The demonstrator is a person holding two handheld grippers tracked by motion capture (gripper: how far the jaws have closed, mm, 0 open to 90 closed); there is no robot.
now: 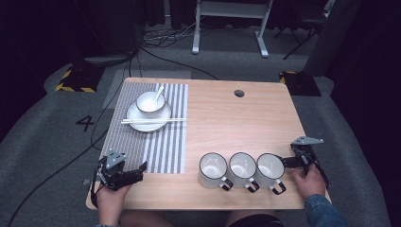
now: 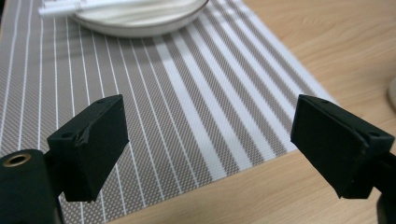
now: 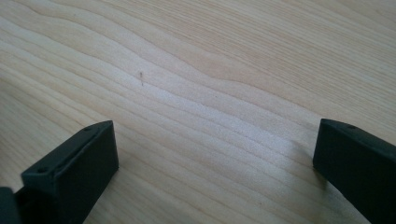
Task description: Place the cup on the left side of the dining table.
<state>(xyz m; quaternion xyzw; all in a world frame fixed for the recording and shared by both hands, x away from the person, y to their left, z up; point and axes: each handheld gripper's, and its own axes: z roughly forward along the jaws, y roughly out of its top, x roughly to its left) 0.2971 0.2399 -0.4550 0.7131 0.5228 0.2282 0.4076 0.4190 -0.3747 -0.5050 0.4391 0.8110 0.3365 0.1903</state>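
High view: I see three white enamel mugs (image 1: pixel 242 170) with dark rims in a row at the near edge of the wooden worktop (image 1: pixel 227 113). The right hand-held gripper (image 1: pixel 289 161) sits just beside the rightmost mug. The left hand-held gripper (image 1: pixel 137 172) rests at the striped placemat (image 1: pixel 156 142) corner.

Left gripper view: jaws wide apart, empty, over woven mat (image 2: pixel 187 102); plate (image 2: pixel 140 23) beyond.

Right gripper view: jaws wide apart, empty, over bare wood grain (image 3: pixel 196 93).
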